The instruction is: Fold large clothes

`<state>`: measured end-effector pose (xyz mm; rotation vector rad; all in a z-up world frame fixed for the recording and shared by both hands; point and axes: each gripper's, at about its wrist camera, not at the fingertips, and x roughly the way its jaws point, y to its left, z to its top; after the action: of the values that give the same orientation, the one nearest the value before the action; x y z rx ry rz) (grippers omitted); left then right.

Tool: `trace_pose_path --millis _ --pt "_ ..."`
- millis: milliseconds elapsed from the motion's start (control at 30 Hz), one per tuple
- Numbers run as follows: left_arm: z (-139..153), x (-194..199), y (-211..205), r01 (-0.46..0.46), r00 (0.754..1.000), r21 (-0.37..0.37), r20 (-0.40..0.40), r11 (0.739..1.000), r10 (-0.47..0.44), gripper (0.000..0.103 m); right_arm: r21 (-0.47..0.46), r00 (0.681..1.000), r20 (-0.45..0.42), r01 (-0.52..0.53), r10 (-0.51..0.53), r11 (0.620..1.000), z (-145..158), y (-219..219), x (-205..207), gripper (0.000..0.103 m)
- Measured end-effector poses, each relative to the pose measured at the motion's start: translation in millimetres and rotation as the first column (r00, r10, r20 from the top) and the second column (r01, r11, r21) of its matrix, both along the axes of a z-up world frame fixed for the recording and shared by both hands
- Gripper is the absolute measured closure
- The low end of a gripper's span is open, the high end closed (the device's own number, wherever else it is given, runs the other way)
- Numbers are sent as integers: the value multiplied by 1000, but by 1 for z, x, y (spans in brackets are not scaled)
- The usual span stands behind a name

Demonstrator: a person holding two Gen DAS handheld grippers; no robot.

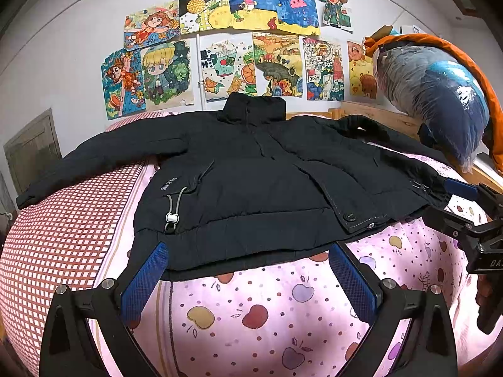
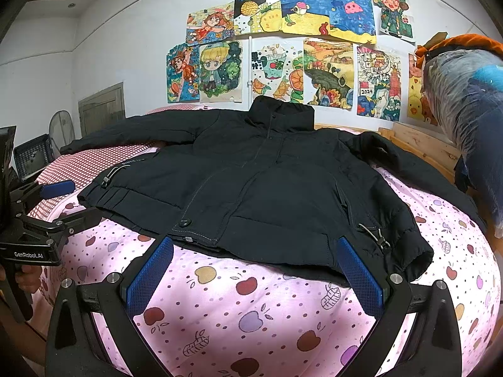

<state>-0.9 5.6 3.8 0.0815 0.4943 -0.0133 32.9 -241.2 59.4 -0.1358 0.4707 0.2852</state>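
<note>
Black jacket (image 1: pixel 251 169) flat on bed, floor fan (image 2: pixel 63 125) only in right view

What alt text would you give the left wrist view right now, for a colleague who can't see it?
A black padded jacket lies spread flat, front up, sleeves out, on a bed with a pink fruit-print sheet. The open left tool sits just short of the jacket's hem, holding nothing; the right tool enters from the right edge. Children's drawings cover the wall behind.

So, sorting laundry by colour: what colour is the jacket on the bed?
Black, the jacket shows best in the left wrist view.
</note>
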Motion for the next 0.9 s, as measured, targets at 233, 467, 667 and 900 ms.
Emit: trace_pose_path --millis 233,467,667,900 --pt "2 0 3 0 1000 -2 0 1000 0 0 3 1000 -2 2 -2 1000 -1 -1 1 1" --pt "2 0 3 0 1000 -1 0 1000 0 0 4 1000 -2 1 -1 1000 -1 -1 1 1" --pt "2 -1 3 -1 1000 -1 1 1000 1 0 5 1000 -3 4 -3 1000 -1 -4 2 1" --pt "1 -1 3 0 1000 0 1 1000 0 0 9 1000 -5 5 -5 1000 -1 -7 2 1"
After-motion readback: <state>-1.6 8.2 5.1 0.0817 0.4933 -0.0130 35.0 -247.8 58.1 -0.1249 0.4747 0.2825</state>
